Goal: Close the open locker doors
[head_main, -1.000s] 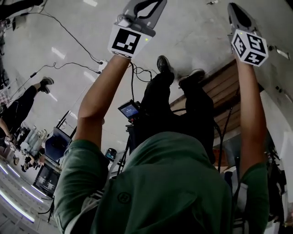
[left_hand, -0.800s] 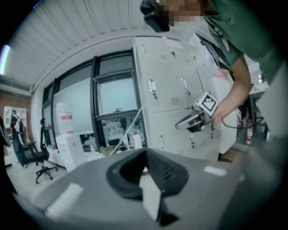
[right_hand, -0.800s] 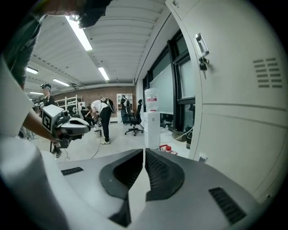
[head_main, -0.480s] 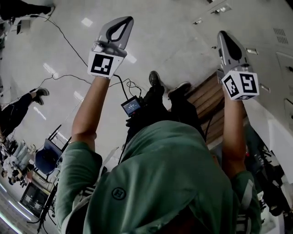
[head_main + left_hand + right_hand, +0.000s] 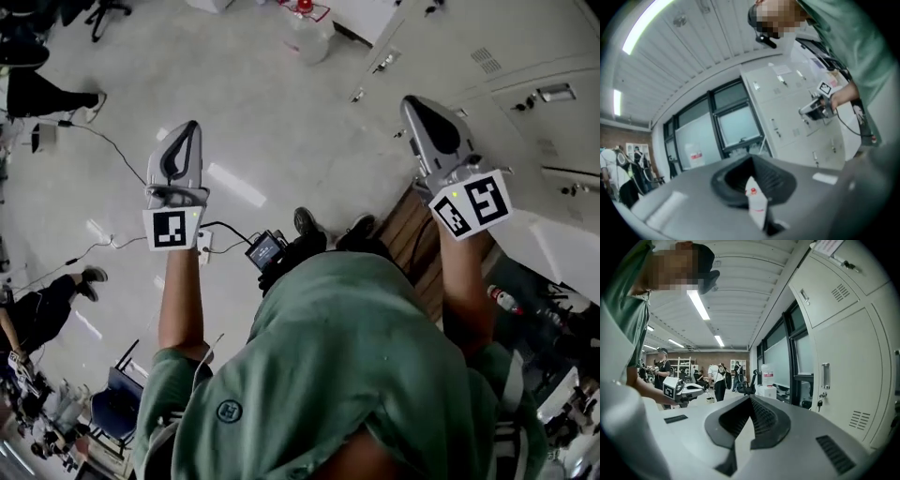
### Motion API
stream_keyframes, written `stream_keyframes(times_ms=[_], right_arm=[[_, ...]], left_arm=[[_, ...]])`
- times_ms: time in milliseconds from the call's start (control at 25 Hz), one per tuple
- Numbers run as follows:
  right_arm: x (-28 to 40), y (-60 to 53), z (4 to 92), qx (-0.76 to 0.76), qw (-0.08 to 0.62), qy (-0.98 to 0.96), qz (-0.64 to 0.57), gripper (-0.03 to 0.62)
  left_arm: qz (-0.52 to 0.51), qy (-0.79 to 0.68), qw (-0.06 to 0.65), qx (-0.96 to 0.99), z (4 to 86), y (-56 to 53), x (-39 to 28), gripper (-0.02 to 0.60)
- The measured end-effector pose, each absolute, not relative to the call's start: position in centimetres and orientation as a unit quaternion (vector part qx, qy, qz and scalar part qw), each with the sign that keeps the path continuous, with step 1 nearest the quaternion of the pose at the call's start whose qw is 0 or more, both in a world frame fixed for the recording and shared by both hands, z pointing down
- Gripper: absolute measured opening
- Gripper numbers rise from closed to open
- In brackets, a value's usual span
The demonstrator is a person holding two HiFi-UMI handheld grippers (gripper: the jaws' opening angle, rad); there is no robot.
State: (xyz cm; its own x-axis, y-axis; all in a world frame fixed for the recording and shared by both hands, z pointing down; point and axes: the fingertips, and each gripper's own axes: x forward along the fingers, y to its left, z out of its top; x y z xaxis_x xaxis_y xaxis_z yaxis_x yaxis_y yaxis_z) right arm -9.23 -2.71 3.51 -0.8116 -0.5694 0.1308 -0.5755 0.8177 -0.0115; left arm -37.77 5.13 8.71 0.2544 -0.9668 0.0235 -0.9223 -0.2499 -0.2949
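Holds both arms out ahead of the green hoodie (image 5: 356, 375), with the left tongs (image 5: 192, 126) at 10 o'clock and the right tongs (image 5: 411, 101) at 1 o'clock in the head view, well apart. Shows the left tongs clenched on nothing, tips together with only a thin slit between. Shows the right tongs likewise clenched and empty, having just been closing. Probably suits the job, since pushing a door shut calls for a blunt closed tip rather than a grip.

Puts the grey lockers (image 5: 525, 94) at 1 to 3 o'clock in the head view, nearest the right tongs, so likely makes that the pushing side. Places a locker door (image 5: 843, 380) at 3 o'clock in the right gripper view, near the tongs and seemingly shut, with its handle (image 5: 826, 375) and key (image 5: 819, 403) on the left edge.

Leaves unclear which door stands open. Hints at one in the pale panel (image 5: 553, 248) at 3 o'clock in the head view, but cannot confirm it. Touches nothing yet.
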Motion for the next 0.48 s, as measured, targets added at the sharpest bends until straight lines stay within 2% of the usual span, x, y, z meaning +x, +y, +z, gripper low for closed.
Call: stream_keyframes(times_ms=[280, 480], right_arm=[[-7.8, -0.9, -3.0, 0.33, 0.042, -0.943, -0.029, 0.005], [-6.7, 0.5, -3.7, 0.341, 0.042, -0.939, -0.028, 0.005]], left_arm=[[-0.078, 0.628, 0.121, -0.765, 6.1, 6.7, -41.6, 0.002], [-0.073, 0.64, 0.113, -0.757, 6.2, 8.6, -42.5, 0.002]])
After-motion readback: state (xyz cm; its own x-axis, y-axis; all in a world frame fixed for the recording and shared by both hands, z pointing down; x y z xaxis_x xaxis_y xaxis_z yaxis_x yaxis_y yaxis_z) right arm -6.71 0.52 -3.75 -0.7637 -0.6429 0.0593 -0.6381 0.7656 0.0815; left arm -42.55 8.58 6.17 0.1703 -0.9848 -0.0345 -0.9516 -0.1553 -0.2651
